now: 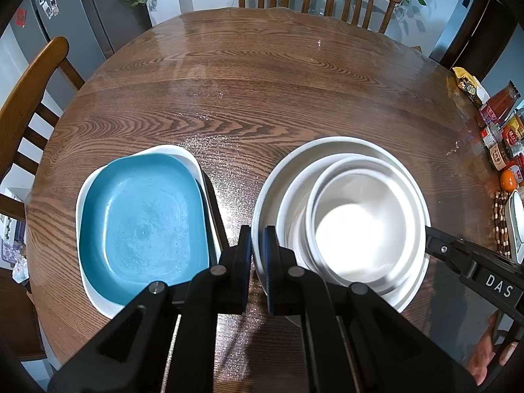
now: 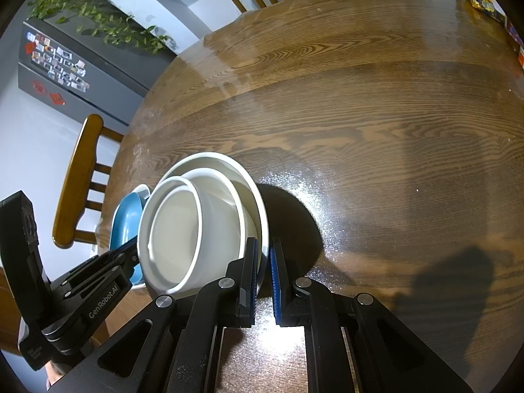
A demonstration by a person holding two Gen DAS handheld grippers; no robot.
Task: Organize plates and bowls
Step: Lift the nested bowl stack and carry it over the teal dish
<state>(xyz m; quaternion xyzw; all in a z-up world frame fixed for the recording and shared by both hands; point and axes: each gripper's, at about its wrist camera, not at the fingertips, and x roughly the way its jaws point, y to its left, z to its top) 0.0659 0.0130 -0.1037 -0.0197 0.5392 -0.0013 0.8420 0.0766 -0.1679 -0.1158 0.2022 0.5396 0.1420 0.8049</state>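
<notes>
A stack of white round dishes sits on the wooden table: a wide plate [image 1: 271, 177] at the bottom, a shallower dish, and a white bowl [image 1: 363, 222] on top. Both grippers pinch the wide plate's rim. My left gripper [image 1: 259, 245] is shut on its left rim. My right gripper [image 2: 264, 262] is shut on its right rim [image 2: 263, 226]; the bowl [image 2: 177, 229] shows in that view too. Left of the stack, a blue square plate [image 1: 144, 226] lies in a white square plate [image 1: 98, 301].
Jars, packets and an orange [image 1: 508, 180] crowd the table's right edge. A white dish [image 1: 517, 226] and beaded mat sit there too. Wooden chairs [image 1: 29, 104] stand around the table. A fridge [image 2: 75, 68] is at the left.
</notes>
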